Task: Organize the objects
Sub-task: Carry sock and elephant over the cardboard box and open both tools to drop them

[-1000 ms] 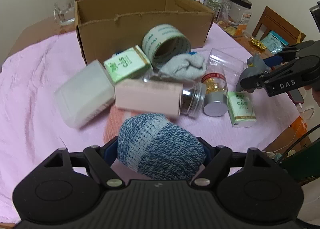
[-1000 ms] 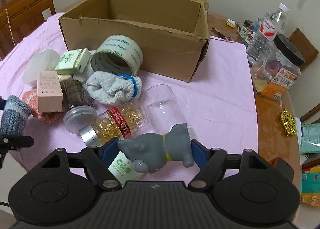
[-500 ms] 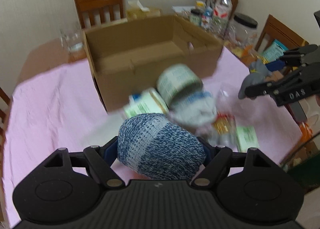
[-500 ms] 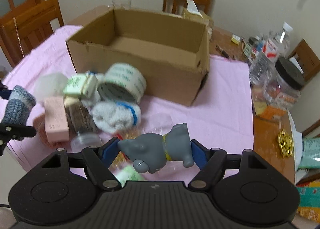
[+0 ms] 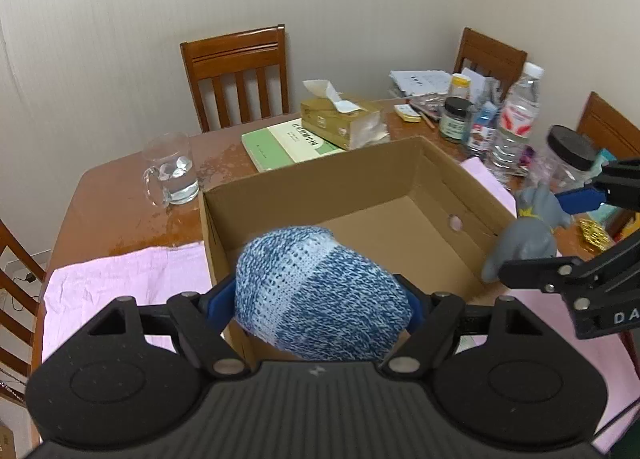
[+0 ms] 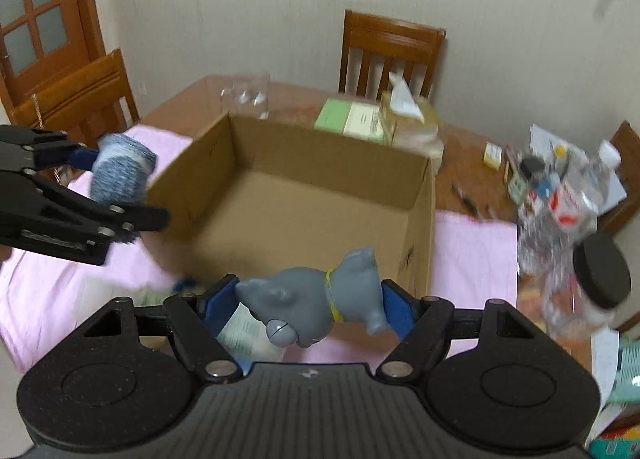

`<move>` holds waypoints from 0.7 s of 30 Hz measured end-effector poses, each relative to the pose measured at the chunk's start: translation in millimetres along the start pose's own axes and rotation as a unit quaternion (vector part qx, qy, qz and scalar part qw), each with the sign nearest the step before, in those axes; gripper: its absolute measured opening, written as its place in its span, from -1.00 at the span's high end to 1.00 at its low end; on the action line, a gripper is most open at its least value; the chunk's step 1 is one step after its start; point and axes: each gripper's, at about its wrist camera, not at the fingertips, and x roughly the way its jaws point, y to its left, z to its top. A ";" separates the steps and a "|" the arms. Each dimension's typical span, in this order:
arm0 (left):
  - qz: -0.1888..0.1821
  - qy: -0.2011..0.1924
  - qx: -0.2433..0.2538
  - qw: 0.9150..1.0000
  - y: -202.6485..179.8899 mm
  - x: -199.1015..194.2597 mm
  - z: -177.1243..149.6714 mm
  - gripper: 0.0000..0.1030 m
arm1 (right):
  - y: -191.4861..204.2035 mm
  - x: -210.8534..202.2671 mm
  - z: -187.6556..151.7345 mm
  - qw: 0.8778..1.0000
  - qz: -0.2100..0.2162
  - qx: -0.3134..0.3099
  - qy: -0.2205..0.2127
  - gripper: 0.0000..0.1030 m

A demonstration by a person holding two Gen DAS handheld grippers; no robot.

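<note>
My left gripper point(image 5: 320, 301) is shut on a blue-and-white knitted sock roll point(image 5: 320, 295) and holds it over the near left edge of the open cardboard box point(image 5: 424, 157). The sock roll also shows in the right wrist view point(image 6: 120, 169). My right gripper point(image 6: 310, 309) is shut on a grey toy cat point(image 6: 316, 305) and holds it above the box's near right corner point(image 6: 420, 259). The cat also shows in the left wrist view point(image 5: 528, 233). The box's inside looks empty.
Behind the box stand a glass mug of water point(image 5: 170, 171), a green book point(image 5: 288, 143) and a tissue box point(image 5: 340, 117). Bottles and jars point(image 5: 516, 127) crowd the right. A pink cloth point(image 5: 120, 279) covers the table. Wooden chairs point(image 5: 236, 71) ring it.
Both grippers have risen and moved forward from the pile of objects to the box's near rim, each still holding its object. The pile has dropped out of view below.
</note>
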 end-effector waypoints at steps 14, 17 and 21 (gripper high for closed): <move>0.029 0.024 -0.024 0.999 7.2 39.9 4.2 -0.93 | -7.5 52.1 20.9 0.999 0.010 0.041 0.023 -1.00; 0.036 0.022 -0.022 0.999 6.9 31.2 9.7 -0.93 | -9.2 47.1 24.4 0.999 0.006 0.039 0.019 -1.00; 0.041 0.011 -0.016 0.999 5.4 11.4 14.1 -0.98 | -8.5 33.2 26.8 0.999 0.008 0.041 0.010 -1.00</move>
